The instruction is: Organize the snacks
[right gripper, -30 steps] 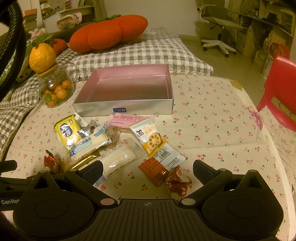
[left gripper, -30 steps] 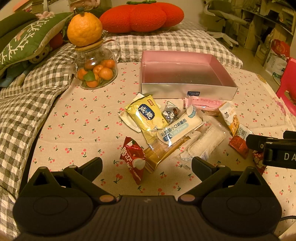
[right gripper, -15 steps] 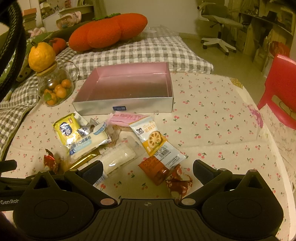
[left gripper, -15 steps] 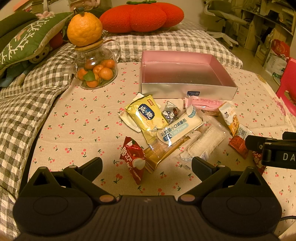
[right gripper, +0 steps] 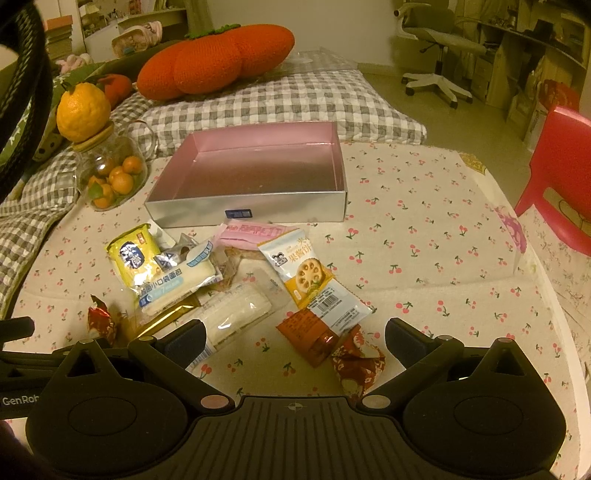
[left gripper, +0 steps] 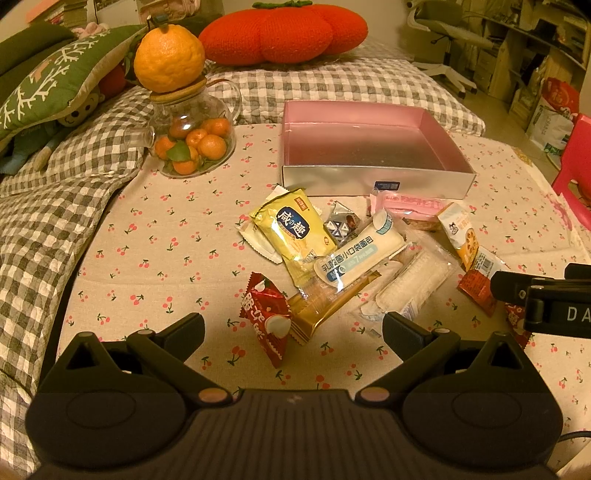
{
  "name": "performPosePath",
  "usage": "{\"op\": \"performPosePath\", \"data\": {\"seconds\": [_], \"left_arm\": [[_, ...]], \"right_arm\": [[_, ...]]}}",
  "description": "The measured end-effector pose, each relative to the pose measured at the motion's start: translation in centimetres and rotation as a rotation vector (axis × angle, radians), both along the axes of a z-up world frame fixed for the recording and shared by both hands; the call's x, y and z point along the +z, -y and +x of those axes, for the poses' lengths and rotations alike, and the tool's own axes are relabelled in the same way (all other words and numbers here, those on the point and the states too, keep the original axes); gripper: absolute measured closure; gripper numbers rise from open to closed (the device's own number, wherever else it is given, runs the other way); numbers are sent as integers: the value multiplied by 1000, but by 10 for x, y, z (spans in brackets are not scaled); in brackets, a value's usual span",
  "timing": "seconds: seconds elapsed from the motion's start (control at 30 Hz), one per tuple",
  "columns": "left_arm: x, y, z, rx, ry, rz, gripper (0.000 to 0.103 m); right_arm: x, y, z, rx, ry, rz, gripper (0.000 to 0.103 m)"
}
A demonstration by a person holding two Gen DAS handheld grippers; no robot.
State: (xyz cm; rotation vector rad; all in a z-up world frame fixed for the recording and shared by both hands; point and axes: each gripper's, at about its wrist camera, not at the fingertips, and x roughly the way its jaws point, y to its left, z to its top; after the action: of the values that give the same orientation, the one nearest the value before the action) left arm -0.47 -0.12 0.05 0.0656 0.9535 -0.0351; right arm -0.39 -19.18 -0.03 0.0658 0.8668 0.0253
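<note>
With both jaws spread and empty, the right gripper (right gripper: 295, 332) probably should have pinched the lower-centre red packet (right gripper: 356, 363) squarely before the box (right gripper: 251, 216).

A glass jar (left gripper: 192, 142) full of little oranges (left gripper: 211, 146) stands on the cherry tablecloth (left gripper: 155, 236) — a big bumpy orange (left gripper: 169, 58) sits on its lid. Behind it lies a grey checked blanket (left gripper: 332, 85) with a fat red pumpkin cushion (left gripper: 284, 31) on top. A green pillow (left gripper: 55, 85) leans at the left — a red chair (right gripper: 561, 173) and an office chair (right gripper: 436, 40) stand at the right.
</note>
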Motion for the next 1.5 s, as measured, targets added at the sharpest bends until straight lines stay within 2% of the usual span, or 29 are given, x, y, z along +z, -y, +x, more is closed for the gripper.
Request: {"op": "performPosePath", "data": {"seconds": [0.73, 1.23, 1.5], "left_arm": [[2, -3, 1, -5, 6, -4, 0], [15, -5, 15, -24, 22, 8, 0], [23, -14, 31, -71, 14, -9, 0]], "right_arm": [[1, 1, 4, -14, -1, -4, 0], [20, 17, 18, -24, -19, 78, 0], [33, 18, 35, 42, -60, 130, 0]]}}
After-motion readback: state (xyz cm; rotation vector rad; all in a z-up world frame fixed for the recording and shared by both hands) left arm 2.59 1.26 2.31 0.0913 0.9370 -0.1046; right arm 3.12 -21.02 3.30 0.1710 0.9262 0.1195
